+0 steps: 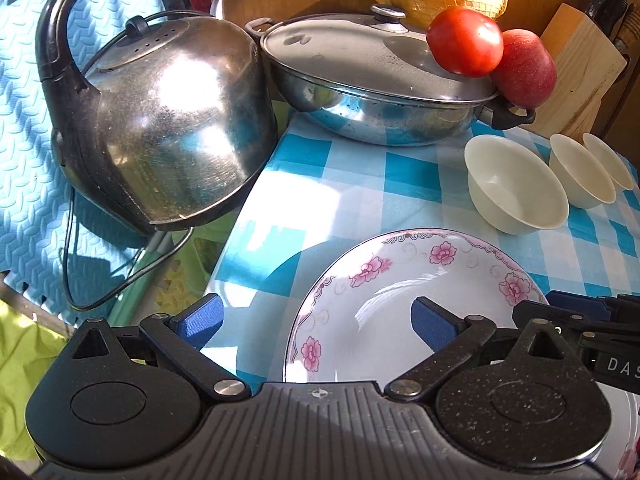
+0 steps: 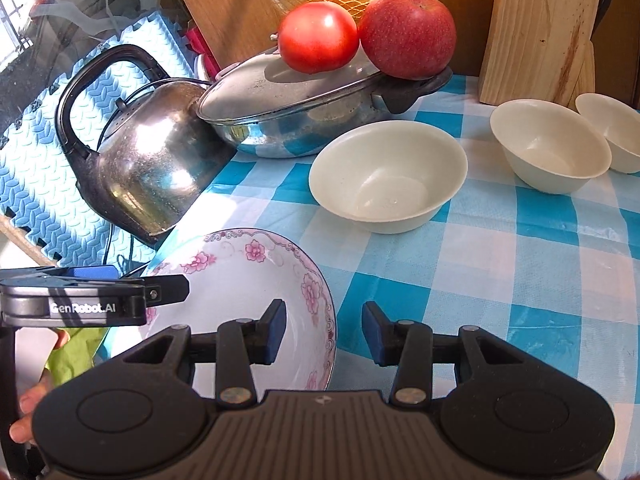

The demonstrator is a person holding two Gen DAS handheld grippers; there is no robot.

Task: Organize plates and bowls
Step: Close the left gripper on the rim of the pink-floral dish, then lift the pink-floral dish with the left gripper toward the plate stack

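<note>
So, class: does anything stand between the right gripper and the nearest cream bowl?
Nothing visible does. From the open right gripper, only bare checked tablecloth leads to the nearest cream bowl; the floral plate lies off to its left.

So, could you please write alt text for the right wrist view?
The open right gripper straddles the rim of a white floral plate on a blue checked tablecloth. Beyond stand three plain cream bowls, a steel kettle and a lidded steel pan.
</note>
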